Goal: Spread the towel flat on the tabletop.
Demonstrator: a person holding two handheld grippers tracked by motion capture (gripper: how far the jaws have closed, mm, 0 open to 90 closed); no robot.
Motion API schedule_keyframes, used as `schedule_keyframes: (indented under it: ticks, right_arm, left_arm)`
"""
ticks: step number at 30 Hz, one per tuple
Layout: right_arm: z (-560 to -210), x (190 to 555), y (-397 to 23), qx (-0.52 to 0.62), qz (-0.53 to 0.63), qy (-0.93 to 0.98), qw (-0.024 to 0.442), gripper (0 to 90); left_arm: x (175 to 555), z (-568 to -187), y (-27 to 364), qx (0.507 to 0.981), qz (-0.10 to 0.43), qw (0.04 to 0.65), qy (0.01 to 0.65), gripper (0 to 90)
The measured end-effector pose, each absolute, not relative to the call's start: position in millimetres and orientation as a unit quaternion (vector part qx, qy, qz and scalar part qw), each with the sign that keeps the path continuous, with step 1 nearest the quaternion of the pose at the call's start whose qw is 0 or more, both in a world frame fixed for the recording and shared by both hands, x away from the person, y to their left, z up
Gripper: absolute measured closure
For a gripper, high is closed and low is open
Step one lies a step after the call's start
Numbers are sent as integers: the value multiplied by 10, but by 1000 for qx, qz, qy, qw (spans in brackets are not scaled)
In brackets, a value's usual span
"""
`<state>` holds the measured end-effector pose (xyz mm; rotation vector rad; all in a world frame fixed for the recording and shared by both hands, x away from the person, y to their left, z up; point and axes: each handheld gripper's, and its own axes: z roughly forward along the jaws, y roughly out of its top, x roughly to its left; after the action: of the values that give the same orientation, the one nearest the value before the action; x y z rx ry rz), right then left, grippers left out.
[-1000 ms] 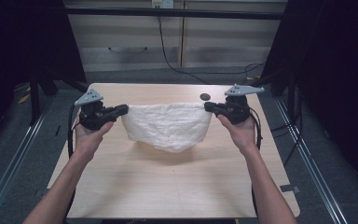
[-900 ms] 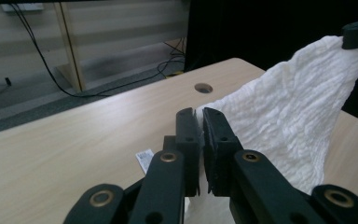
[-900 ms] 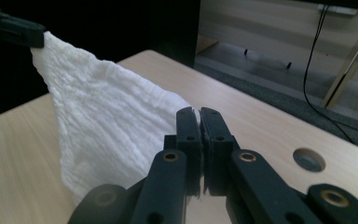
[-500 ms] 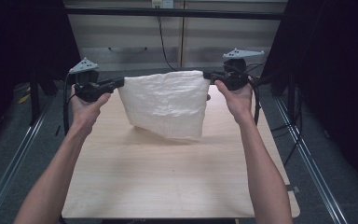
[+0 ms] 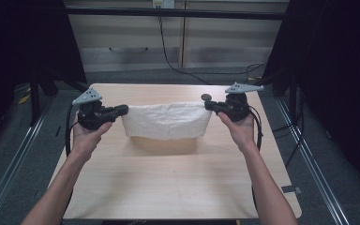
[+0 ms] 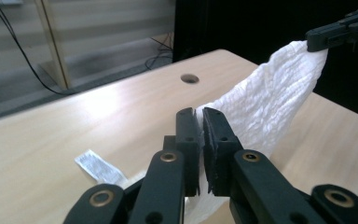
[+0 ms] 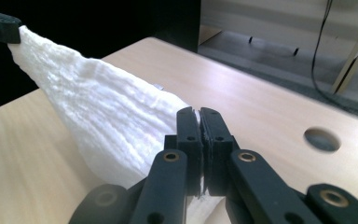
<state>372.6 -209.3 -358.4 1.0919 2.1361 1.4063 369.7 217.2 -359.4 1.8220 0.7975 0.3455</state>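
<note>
A white crinkled cloth (image 5: pixel 166 121) hangs stretched between the two grippers just above the wooden table (image 5: pixel 178 183), its lower edge near the tabletop. My left gripper (image 5: pixel 124 109) is shut on the cloth's left corner. My right gripper (image 5: pixel 206 104) is shut on its right corner. In the left gripper view the black jaws (image 6: pixel 199 127) pinch the cloth (image 6: pixel 270 102), which runs up to the other gripper's jaws at top right. In the right gripper view the jaws (image 7: pixel 198 125) clamp the cloth (image 7: pixel 98 116), which stretches to the far gripper at top left.
A round hole (image 5: pixel 206 97) is cut in the table near the back right edge. A small white label (image 6: pixel 100 168) on the cloth lies on the wood below my left gripper. Dark floor, metal rails and a cabinet with cables surround the table.
Half a second ago both hands held the cloth raised high; they have now come down, so the cloth hangs low over the table again, as one second ago.
</note>
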Motion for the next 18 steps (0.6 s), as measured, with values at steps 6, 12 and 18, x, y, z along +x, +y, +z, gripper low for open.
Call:
schedule_keyframes:
  ticks: [6,12,18]
  right_arm:
    - [-3846,3446,-2134,381,500,761,159,878]
    - [-4015,3155,-2175,377,498,766,154,877]
    - [-4292,2968,-2130,380,473,783,136,877]
  left_arm:
    - [3471,-3835,2163,770,126,530,331,856]
    - [3244,-4005,2200,772,110,531,331,854]
    - [3108,-4319,2220,793,82,503,333,854]
